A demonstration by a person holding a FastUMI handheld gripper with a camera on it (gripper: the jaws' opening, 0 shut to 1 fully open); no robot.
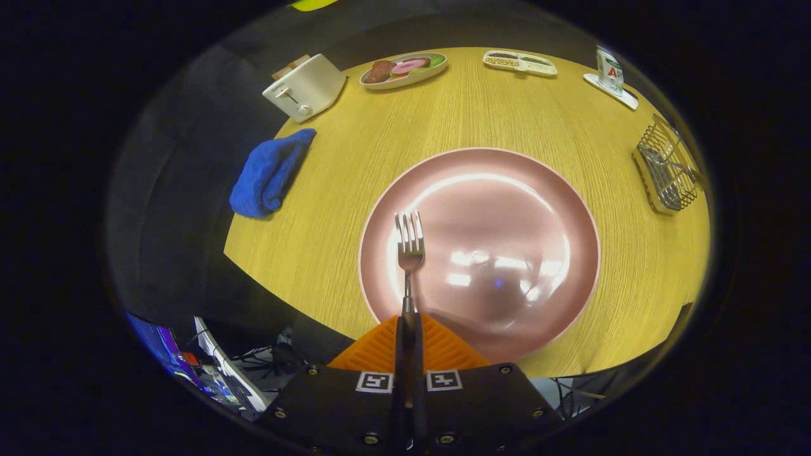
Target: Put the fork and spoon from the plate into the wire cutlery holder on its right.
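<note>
With the gripper pinching the fork by its handle above the plate, you carry it right and lower it into the wire holder.

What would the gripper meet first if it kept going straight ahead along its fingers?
The gripper, shut on the metal fork, points across the round pink plate. Further along lies bare wooden table, then the white oval dish of food; height is unclear, so it may pass above.
</note>
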